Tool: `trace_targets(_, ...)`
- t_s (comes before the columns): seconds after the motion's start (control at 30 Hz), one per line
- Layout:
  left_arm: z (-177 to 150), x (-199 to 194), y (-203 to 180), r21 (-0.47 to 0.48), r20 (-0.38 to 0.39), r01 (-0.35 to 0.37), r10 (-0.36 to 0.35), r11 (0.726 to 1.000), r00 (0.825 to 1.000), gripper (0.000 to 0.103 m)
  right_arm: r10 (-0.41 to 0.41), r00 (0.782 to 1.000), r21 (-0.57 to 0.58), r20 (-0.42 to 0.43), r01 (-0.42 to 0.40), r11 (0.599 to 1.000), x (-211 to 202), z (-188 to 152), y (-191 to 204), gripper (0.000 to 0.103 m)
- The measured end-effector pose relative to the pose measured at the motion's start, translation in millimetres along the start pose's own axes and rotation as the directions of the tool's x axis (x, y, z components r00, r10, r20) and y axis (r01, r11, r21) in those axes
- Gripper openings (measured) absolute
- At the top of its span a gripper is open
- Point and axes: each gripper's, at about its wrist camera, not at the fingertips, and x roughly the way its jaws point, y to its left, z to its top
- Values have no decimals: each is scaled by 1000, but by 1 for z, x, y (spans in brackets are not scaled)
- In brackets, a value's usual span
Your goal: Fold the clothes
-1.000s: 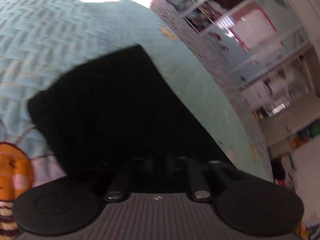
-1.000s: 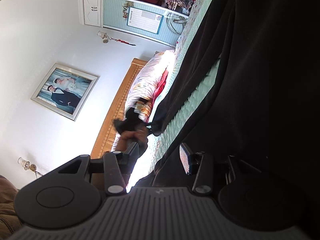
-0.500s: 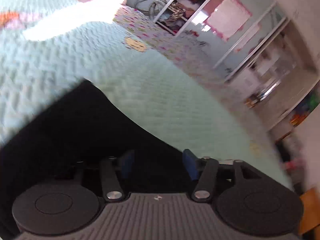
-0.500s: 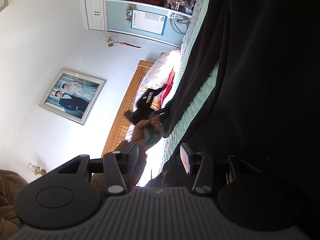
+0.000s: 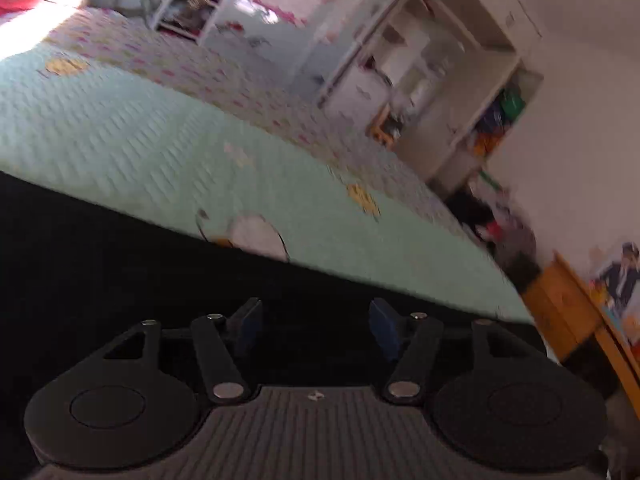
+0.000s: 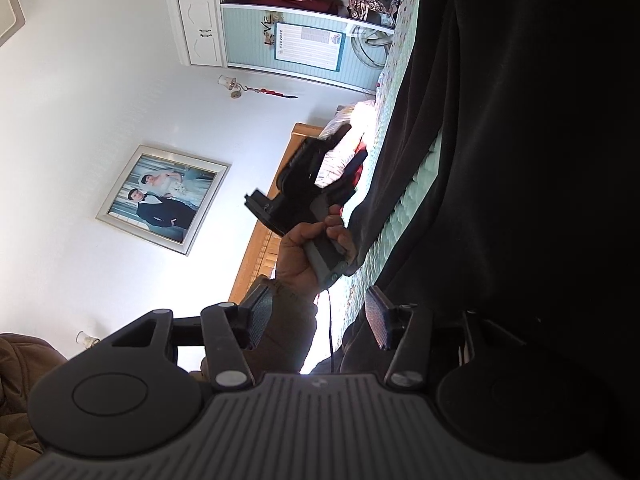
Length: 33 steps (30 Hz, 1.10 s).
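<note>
A black garment (image 5: 104, 264) lies on the mint-green quilted bedspread (image 5: 120, 136); its straight edge runs across the left wrist view. My left gripper (image 5: 316, 328) hovers just over that cloth, open, with nothing between its blue pads. In the right wrist view the same black garment (image 6: 520, 160) fills the right side in long folds. My right gripper (image 6: 318, 316) is open beside it, its right finger close to the cloth. A hand (image 6: 304, 256) holds the left gripper (image 6: 352, 144) above the bed, fingers spread.
White open shelves (image 5: 440, 64) and a wooden piece (image 5: 568, 304) stand past the bed's far side. A wooden headboard (image 6: 276, 200), pillows (image 6: 344, 140), a framed photo (image 6: 164, 196) and a wardrobe (image 6: 304, 40) are at the bed's head. A brown sleeve (image 6: 16, 380) shows low left.
The left gripper's fingers went from close together on the black cloth to wide apart, and it rose and swung towards the shelves. The right gripper has stayed open and barely moved.
</note>
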Motion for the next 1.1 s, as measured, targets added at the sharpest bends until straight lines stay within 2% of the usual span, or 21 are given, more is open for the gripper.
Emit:
trace_targets(0.03,-4,14,2,22,-28,-49,49,999,998,50,1,1000,0,0,-1,1000,0,0,0,53)
trace_targets(0.07,-8,27,5,37,-50,-97,99,995,994,32,1,1000,0,0,-1,1000,0,0,0,53)
trace_targets(0.1,-2,28,22,-42,-23,-141,140,989,990,2,0,1000,0,1,0,1000,0,0,0,53)
trace_targets(0.13,4,28,37,-118,0,-182,183,976,983,3,0,1000,0,1,0,1000,0,0,0,53)
trace_targets(0.23,9,8,40,-219,12,-274,284,936,959,5,-3,1000,-2,1,3,1000,0,0,0,53)
trace_targets(0.27,11,2,40,-248,12,-301,314,921,950,10,-3,1000,-3,1,3,1000,0,1,1,53)
trace_targets(0.3,10,-3,31,-216,-15,-299,303,930,953,26,-4,1000,-3,1,4,1000,0,1,1,53)
trace_targets(0.33,6,-10,18,-200,-45,-277,274,940,961,44,-4,1000,-1,3,4,1000,-1,1,1,53)
trace_targets(0.4,-7,-29,-8,-194,-108,-211,193,958,975,53,-5,1000,16,16,5,1000,-7,0,5,56)
trace_targets(0.47,-27,-46,-29,-234,-185,-129,86,964,979,54,-7,1000,32,28,6,999,-13,0,8,63)
trace_targets(0.53,-52,-66,-54,-250,-215,-51,-4,967,977,56,-8,999,48,40,6,999,-19,-1,11,67)
trace_targets(0.57,-64,-77,-64,-243,-223,-30,-26,969,974,56,-22,999,38,47,20,999,-24,-1,16,70)
trace_targets(0.67,-99,-109,-92,-232,-243,21,-79,973,967,61,-131,987,-91,88,139,986,-56,-2,48,73)
trace_targets(0.77,-135,-132,-105,-198,-251,61,-111,978,962,63,-148,965,-68,217,167,984,-114,2,62,73)
trace_targets(0.83,-158,-135,-111,-153,-259,52,-91,987,962,66,-218,924,-18,315,235,972,-160,3,62,72)
trace_targets(0.87,-169,-136,-113,-131,-263,45,-79,990,962,67,-294,887,9,358,311,950,-184,2,60,72)
trace_targets(0.9,-181,-136,-114,-112,-279,3,-34,994,960,67,-363,843,35,398,381,924,-207,0,59,67)
trace_targets(0.93,-192,-136,-115,-93,-291,-35,6,995,957,66,-402,805,63,436,419,906,-229,-3,58,57)
trace_targets(0.97,-199,-139,-117,-71,-251,-16,-3,997,968,67,-430,770,92,472,442,892,-251,-7,57,39)
trace_targets(1.07,-206,-142,-122,-38,-219,-26,17,999,976,67,-526,643,159,557,539,827,-306,-20,64,34)
trace_targets(1.1,-205,-141,-126,-28,-226,-41,34,999,974,67,-539,615,179,575,548,817,-319,-23,66,34)
